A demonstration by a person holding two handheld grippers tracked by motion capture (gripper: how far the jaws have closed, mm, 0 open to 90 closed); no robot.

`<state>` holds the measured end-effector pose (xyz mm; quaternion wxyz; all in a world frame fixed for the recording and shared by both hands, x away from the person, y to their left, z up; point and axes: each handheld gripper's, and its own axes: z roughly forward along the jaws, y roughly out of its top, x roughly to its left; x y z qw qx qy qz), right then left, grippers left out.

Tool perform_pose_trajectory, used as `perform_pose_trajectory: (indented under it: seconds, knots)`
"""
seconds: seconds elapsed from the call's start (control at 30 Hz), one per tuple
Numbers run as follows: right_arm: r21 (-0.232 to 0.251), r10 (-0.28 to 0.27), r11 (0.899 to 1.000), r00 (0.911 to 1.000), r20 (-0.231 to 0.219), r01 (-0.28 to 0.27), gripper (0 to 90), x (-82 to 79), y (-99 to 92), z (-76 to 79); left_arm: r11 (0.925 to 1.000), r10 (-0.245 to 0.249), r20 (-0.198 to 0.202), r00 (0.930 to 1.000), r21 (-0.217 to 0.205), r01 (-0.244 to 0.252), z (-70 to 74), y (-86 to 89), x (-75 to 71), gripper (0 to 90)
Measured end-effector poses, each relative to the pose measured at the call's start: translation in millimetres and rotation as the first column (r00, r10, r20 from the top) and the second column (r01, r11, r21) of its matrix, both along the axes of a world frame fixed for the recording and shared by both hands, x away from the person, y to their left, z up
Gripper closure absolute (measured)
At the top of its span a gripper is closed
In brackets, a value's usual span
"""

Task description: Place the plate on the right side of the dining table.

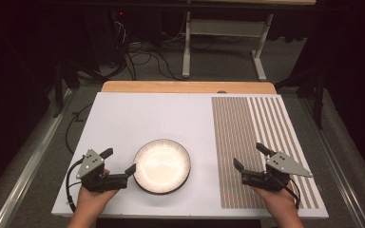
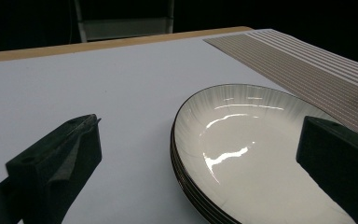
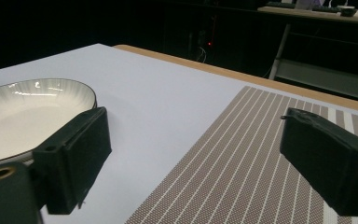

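The tabletop (image 1: 138, 114) is a wide white sheet with a wooden edge along its far side, and a brown striped placemat (image 1: 252, 142) covers its right part. Near the front edge, left of the placemat and apart from it, sits a stack of shallow white plates (image 1: 162, 165) with dark rims; the left gripper view shows several rims layered one under another, though how many I cannot tell. The left claw (image 1: 119, 164) rests low just beside the stack, its jaws spread apart with nothing clamped; in its own view one jaw hangs over the top plate's bowl and the other stands over the bare sheet outside the rim, so the rim lies between them, unpinched. The right claw (image 1: 252, 156) hovers over the placemat, well apart from the plates, its jaws also wide with nothing between them. The work in hand looks like lifting a plate toward the placemat, and the risks lie in that grip. The glazed surface is glossy, so a shallow pinch on the rim could slip and drop the plate back onto the stack. The rims nest tightly, so the lower jaw could catch two plates instead of one, or shove the whole stack sideways across the smooth sheet.
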<state>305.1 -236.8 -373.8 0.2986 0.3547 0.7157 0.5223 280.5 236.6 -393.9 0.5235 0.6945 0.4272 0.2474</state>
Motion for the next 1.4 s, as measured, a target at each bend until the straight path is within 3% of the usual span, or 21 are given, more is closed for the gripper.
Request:
perform_pose_trajectory:
  seconds: [0.2, 0.3, 0.47, 0.73, 0.83, 1.03, 1.4]
  knots:
    - [0.000, 0.016, 1.000, 0.9997, -0.020, -0.016, 17.9, -1.3, 8.9, 1.7, 1.0000, 0.009, 0.004, 1.0000, -0.005, -0.009, 2.4, 0.3, -0.7, 0.4]
    - [0.007, 0.063, 0.998, 0.9959, -0.064, -0.063, 26.3, 0.6, 14.9, 1.1, 1.0000, 0.004, 0.004, 1.0000, 0.000, -0.004, 3.7, 0.0, -0.7, 0.4]
    - [0.007, 0.072, 0.997, 0.9939, -0.084, -0.071, 31.4, 1.0, 20.8, 1.2, 1.0000, -0.010, 0.008, 0.9999, 0.001, 0.010, 4.7, -0.5, -1.3, 0.4]
    - [0.028, 0.079, 0.997, 0.9931, -0.087, -0.077, 57.5, 2.4, 29.5, 8.2, 0.9996, -0.029, 0.018, 0.9994, -0.006, 0.029, 6.3, -0.9, -2.5, 0.9]
    - [0.027, 0.109, 0.994, 0.9879, -0.110, -0.107, 63.4, 5.5, 34.5, 12.0, 0.9995, -0.032, 0.019, 0.9993, -0.003, 0.032, 6.4, -1.3, -3.2, 0.5]
    - [-0.010, 0.121, 0.992, 0.9863, -0.112, -0.122, 69.3, 9.6, 51.3, 16.5, 0.9995, -0.030, 0.015, 0.9994, -0.009, 0.031, 5.6, -0.9, -2.6, 0.5]
    - [0.007, 0.173, 0.985, 0.9756, -0.135, -0.174, 76.3, 25.8, 89.1, 26.4, 0.9992, -0.036, 0.016, 0.9992, -0.019, 0.036, 5.0, -1.6, -1.7, 0.5]
